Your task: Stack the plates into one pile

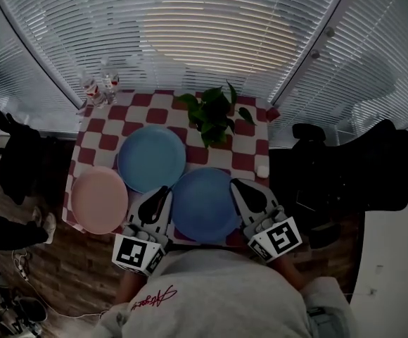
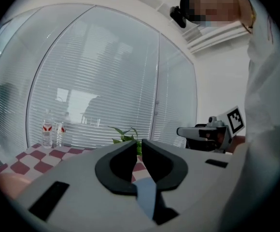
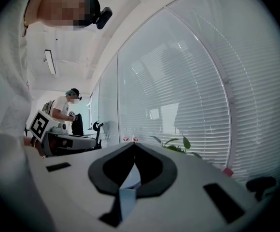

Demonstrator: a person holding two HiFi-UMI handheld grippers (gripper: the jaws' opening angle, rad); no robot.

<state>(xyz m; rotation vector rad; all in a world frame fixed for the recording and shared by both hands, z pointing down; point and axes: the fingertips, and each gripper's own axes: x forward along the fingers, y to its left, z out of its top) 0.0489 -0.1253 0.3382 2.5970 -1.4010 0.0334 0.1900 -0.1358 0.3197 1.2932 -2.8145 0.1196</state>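
Checked table (image 1: 105,141) against blinded windows (image 1: 211,34); left gripper (image 1: 164,191) and right gripper (image 1: 237,184) closed, apparently empty, flanking darker blue plate (image 1: 204,206)

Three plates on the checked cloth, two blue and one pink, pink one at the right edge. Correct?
Not quite. The pink plate sits at the left edge of the checked cloth, not the right, as the head view shows. The rest holds: three plates, a lighter blue plate, a darker blue plate and the pink one.

White, black-jawed left tongs (image 1: 163,190) and right tongs (image 1: 236,184) bear square-marker cubes (image 1: 139,251); red-scripted grey sweatshirt (image 1: 218,294).
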